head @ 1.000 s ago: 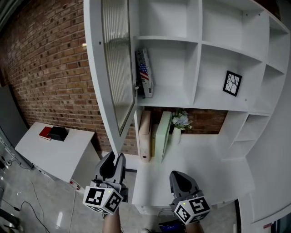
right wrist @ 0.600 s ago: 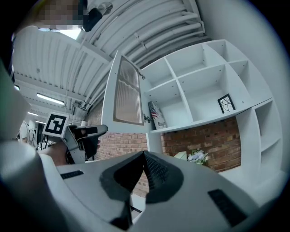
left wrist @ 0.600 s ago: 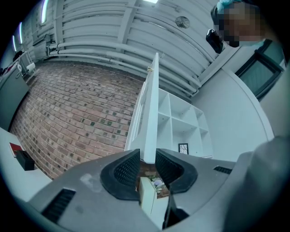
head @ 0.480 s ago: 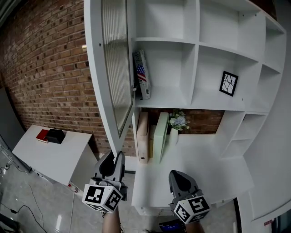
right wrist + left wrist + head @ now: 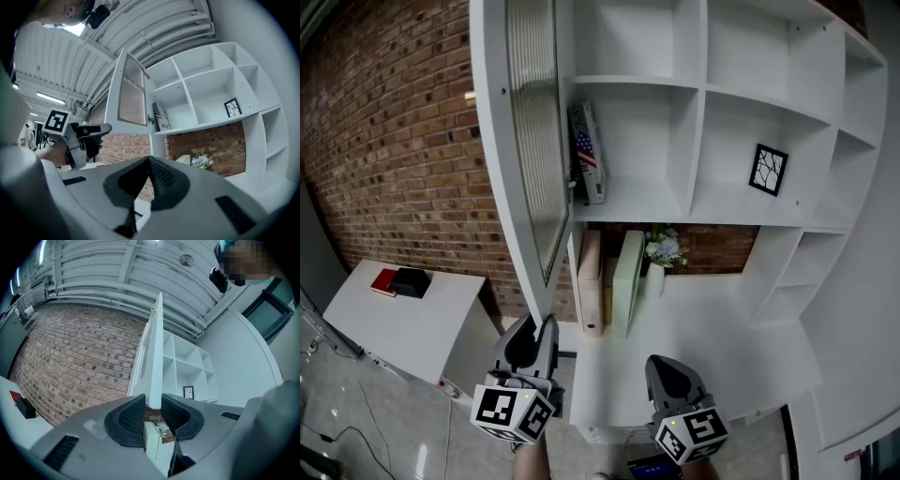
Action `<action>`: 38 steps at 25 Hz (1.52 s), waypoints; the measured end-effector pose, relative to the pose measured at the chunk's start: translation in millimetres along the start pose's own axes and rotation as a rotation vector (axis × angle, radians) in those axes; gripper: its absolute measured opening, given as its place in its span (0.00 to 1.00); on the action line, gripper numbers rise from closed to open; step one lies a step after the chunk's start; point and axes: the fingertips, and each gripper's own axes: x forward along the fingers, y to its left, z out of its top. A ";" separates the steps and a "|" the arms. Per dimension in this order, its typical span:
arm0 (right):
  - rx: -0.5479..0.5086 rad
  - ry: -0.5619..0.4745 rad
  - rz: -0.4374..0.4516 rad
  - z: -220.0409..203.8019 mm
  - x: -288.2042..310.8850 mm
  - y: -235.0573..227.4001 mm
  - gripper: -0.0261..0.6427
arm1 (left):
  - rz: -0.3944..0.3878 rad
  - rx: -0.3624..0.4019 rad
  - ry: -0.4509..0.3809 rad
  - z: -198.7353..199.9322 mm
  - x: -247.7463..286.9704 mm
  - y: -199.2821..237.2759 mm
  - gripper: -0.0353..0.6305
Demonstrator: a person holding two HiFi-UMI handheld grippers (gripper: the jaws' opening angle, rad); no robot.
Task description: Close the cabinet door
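Note:
The white cabinet door (image 5: 502, 141) with a ribbed glass panel (image 5: 534, 122) stands swung out from the shelf unit (image 5: 703, 94), edge-on to me. My left gripper (image 5: 536, 325) is shut on the door's lower corner. In the left gripper view the door's edge (image 5: 156, 357) fills the gap between the left gripper's (image 5: 153, 408) pads. My right gripper (image 5: 661, 366) hangs low over the desk, shut on nothing. The right gripper view shows its jaws (image 5: 149, 161) meeting at the tip, with the door (image 5: 131, 93) and the left gripper (image 5: 105, 127) off to the left.
Behind the door a flag-printed book (image 5: 586, 150) leans in a compartment, and a framed picture (image 5: 766, 169) sits two compartments to the right. Folders (image 5: 589, 281) and flowers (image 5: 664, 248) stand on the white desk (image 5: 712, 328). A low table (image 5: 422, 319) stands by the brick wall (image 5: 394, 141).
Only the head view has drifted a little, so the shelves sit slightly further left. Both grippers and the door stay where they were.

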 end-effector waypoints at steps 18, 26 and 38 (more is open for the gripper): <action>0.033 0.015 0.046 6.5 3.5 -33.7 0.04 | 0.044 0.019 0.062 -9.5 15.5 -34.9 0.21; 0.044 0.014 0.096 8.5 7.3 -37.9 0.04 | 0.068 0.038 0.081 -9.1 18.4 -45.7 0.21; 0.049 0.019 0.141 8.2 16.8 -64.4 0.04 | 0.060 0.080 0.098 -17.6 39.9 -73.4 0.24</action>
